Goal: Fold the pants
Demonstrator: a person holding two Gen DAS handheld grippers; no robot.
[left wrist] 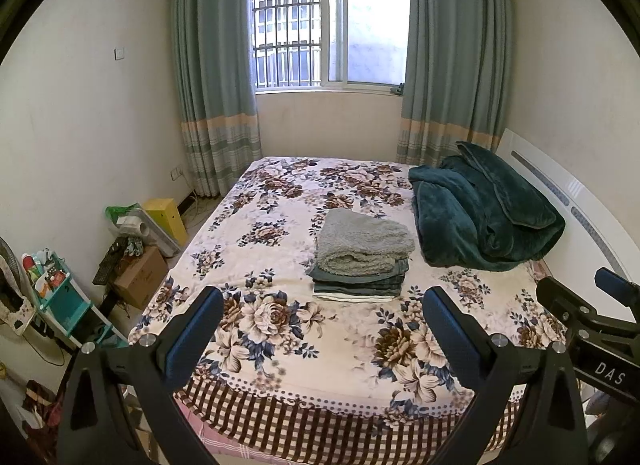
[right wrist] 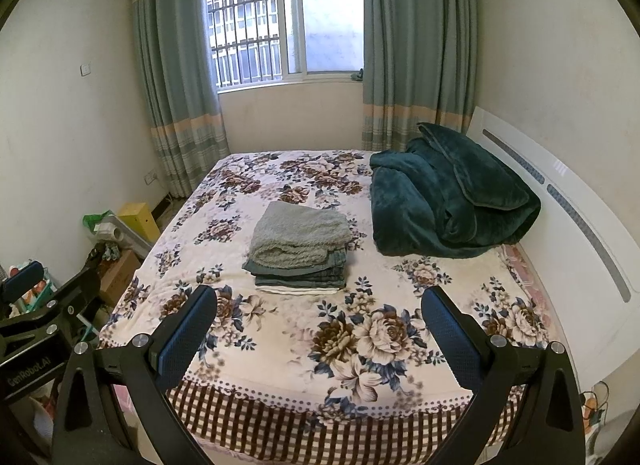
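The left gripper hangs over the foot of the bed, jaws wide apart and empty. Mid-bed sits a stack of folded clothes, a fuzzy grey piece on top. A green blanket is heaped just right of it. The right gripper pokes in at the right edge.

Both grippers: black angular finger arms, blue textured pads on inner faces, silver round screws at the finger bases. Left gripper body reads "GenRobot.AI" in white; right gripper body reads "DAS".
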